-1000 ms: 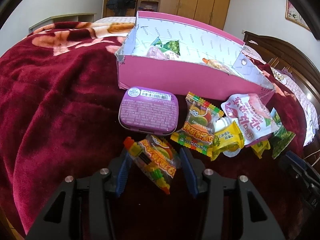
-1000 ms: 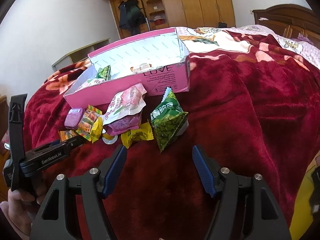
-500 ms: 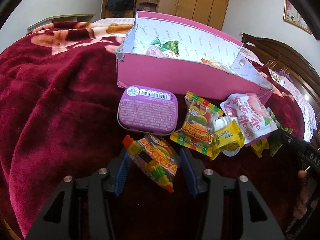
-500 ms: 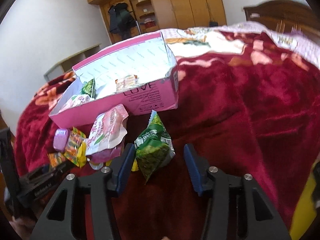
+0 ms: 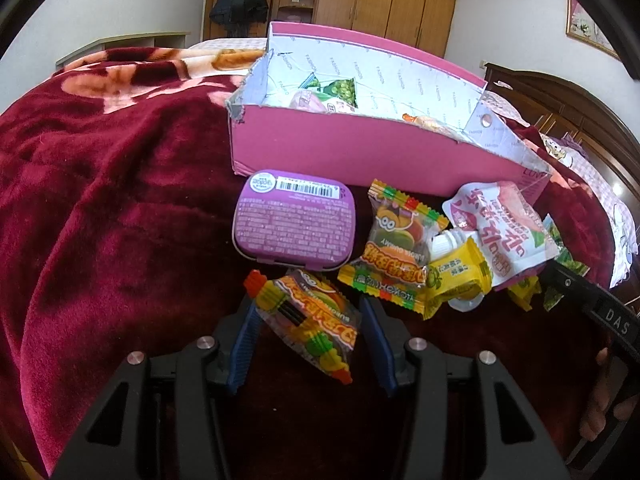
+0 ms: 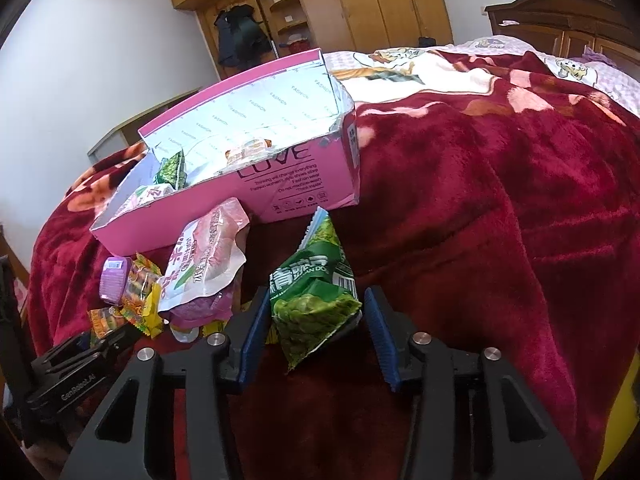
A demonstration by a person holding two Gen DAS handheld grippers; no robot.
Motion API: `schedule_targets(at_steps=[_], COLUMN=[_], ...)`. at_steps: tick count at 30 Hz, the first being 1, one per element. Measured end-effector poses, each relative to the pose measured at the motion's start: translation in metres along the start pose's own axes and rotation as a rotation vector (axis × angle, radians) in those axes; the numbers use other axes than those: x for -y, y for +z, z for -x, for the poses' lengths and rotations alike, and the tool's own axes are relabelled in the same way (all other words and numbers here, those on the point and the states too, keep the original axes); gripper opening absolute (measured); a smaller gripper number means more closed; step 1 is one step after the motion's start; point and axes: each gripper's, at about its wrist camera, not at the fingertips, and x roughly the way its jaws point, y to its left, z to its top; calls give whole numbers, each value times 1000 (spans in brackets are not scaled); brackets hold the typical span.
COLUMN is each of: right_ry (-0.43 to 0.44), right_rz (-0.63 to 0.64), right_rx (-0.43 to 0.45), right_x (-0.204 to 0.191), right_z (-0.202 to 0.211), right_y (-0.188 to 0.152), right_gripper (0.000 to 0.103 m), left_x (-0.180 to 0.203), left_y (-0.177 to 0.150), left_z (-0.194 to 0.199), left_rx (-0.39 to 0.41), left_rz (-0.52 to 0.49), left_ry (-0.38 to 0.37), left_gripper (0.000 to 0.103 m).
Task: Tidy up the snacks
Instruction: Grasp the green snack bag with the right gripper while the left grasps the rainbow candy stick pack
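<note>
A pink cardboard box (image 5: pixel 360 152) (image 6: pixel 280 192) stands on the red blanket and holds a few snack packets. My left gripper (image 5: pixel 308 308) is shut on a striped gummy packet (image 5: pixel 308 320) in front of a purple tin (image 5: pixel 294 220). Beside the tin lie a second gummy packet (image 5: pixel 400 256), a yellow pouch (image 5: pixel 456 276) and a pink-white pouch (image 5: pixel 504 228). My right gripper (image 6: pixel 317 296) has a green pea packet (image 6: pixel 312 292) between its blue pads. Its jaws are closing, and a thin gap still shows at the right pad.
The red plush blanket (image 6: pixel 500 240) stretches to the right of the box. The left gripper's black body (image 6: pixel 80 360) sits low at the left of the right wrist view. Wooden wardrobes and a dark headboard stand behind the bed.
My right gripper has come forward over the green pea packet and its jaws have narrowed around it. The left gripper and its gummy packet have stayed put.
</note>
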Motion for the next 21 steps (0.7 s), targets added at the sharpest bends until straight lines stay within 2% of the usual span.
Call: schedule_targets(at_steps=[5, 10, 21], right_ry=[0, 10, 28], right_rz=[1, -16, -34], right_rx=[15, 30, 58], right_x=[0, 2, 0], right_z=[2, 9, 36], right_y=[-3, -3, -10], right_gripper=[43, 38, 38], left_x=[1, -1, 3], left_y=[0, 1, -2], left_z=[2, 8, 32], left_rx=[3, 6, 35], left_rz=[-1, 11, 4], left_ry=[1, -9, -54], left_gripper=[51, 44, 41])
